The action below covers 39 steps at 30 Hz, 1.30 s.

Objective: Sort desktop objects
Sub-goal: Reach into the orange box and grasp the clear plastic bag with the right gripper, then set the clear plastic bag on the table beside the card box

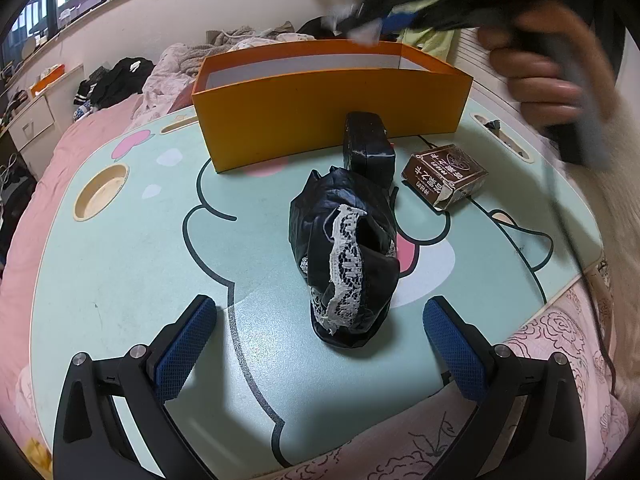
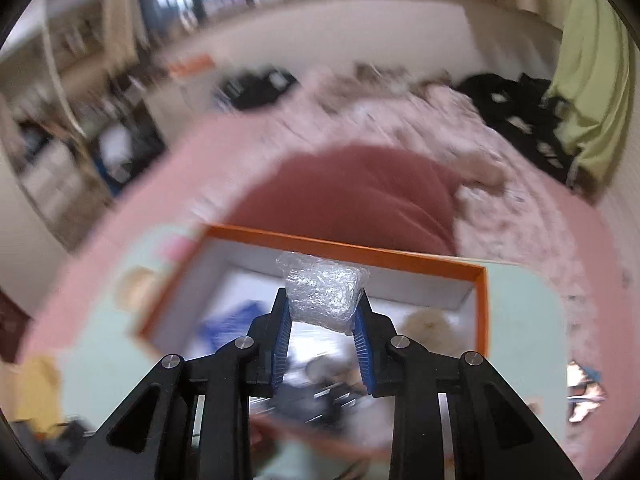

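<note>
Bubble wrap [image 2: 324,294], a crumpled clear wad, sits pinched between our right gripper's [image 2: 323,316] blue pads, held above the open orange box [image 2: 482,304]. What already lies inside the box is too blurred to name, perhaps some blue and pale items. Our left gripper [image 1: 320,336] hovers low over the mint cartoon lap table [image 1: 120,264], jaws spread wide on either side of a black lace-trimmed pouch [image 1: 344,256]. Beyond it stand a black case [image 1: 368,148] against the box's near wall and, to the right, a brown carton [image 1: 446,174].
</note>
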{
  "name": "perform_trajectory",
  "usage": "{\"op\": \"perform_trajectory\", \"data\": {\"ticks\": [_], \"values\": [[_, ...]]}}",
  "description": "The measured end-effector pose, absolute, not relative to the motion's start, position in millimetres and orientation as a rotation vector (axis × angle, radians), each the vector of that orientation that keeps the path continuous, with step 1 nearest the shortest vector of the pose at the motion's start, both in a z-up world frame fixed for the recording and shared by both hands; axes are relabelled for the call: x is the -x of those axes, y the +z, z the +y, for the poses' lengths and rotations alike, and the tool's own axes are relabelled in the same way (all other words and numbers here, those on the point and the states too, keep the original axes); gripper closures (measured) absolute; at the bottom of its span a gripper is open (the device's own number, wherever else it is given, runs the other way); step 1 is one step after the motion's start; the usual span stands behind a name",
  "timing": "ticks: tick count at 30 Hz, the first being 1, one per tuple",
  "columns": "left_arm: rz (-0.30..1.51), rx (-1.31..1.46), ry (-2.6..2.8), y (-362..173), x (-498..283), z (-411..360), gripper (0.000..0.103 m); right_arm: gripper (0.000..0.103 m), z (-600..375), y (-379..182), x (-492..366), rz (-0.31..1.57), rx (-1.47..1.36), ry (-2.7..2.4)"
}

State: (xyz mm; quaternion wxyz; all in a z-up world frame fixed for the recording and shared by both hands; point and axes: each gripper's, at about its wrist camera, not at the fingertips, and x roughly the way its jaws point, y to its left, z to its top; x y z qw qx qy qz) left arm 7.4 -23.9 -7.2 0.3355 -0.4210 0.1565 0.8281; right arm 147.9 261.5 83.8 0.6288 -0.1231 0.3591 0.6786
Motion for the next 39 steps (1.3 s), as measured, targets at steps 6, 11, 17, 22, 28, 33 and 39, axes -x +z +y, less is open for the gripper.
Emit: {"op": "perform_trajectory", "data": {"ticks": [6,11,17,22,28,33,39], "values": [[0.408,1.097,2.159,-7,-7,-24,0.0,0.074,202,87,-135,0.933,0.192,1.747],[0.408,1.097,2.159,-8,-7,-24,0.0,0.074,182,74,-125,0.959,0.189,1.771],[0.407,1.096,2.159,-8,-8,-24,0.0,0.071,184,52,-102,0.873,0.367,1.551],[0.407,1.096,2.158,-8,-8,-25,0.0,0.026,165,34,-107,0.871,0.305,1.527],[0.405,1.098,2.16,-8,-7,-25,0.0,0.012,113,20,-106,0.787,0.318,1.43],[0.406,1.098,2.161,-8,-7,-26,0.0,0.006,96,-9,-93,0.748,0.423,1.364],[0.361,1.071,2.186,-3,-8,-36,0.0,0.0,99,-14,-91,0.736,0.429,1.353]]}}
